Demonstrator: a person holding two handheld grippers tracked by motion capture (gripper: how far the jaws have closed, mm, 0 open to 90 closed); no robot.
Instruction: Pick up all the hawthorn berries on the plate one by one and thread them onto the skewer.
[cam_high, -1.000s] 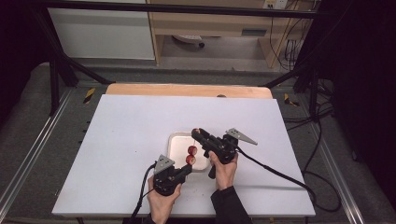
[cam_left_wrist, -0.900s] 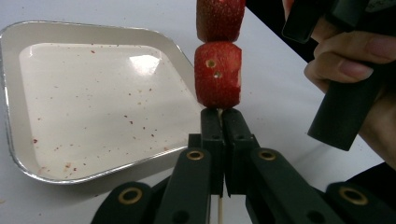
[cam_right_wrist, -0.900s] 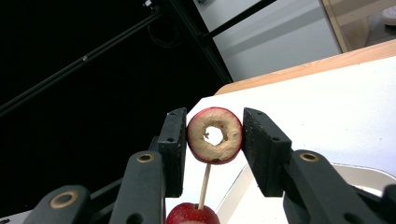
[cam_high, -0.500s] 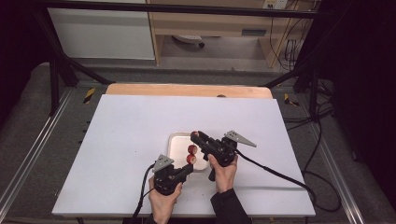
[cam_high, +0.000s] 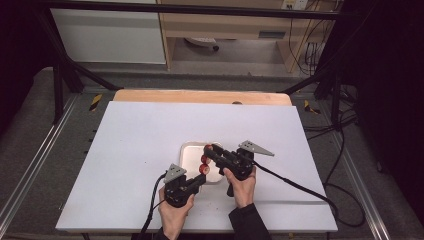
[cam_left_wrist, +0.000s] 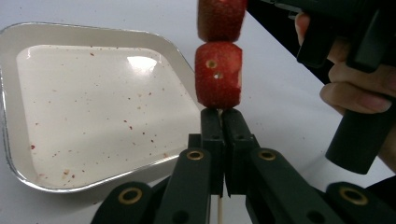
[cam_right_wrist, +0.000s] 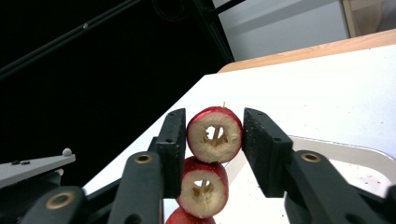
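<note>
The right gripper (cam_right_wrist: 212, 140) has just been opening its jaws around the top fruit slice (cam_right_wrist: 215, 134), 1 pad touching, the other just clear; that piece looks seated on the skewer (cam_left_wrist: 220, 212), so release seems under way. The left gripper (cam_left_wrist: 223, 140) is clamped on the stick below 2 more slices, beside the foil tray (cam_left_wrist: 28, 172); white table (cam_high: 140, 130), dark workshop behind, shelving beyond.

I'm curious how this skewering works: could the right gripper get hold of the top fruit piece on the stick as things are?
Probably yes. The right gripper already has its jaws on both sides of the top fruit piece, nothing between; the left gripper clamps the stick below.
</note>
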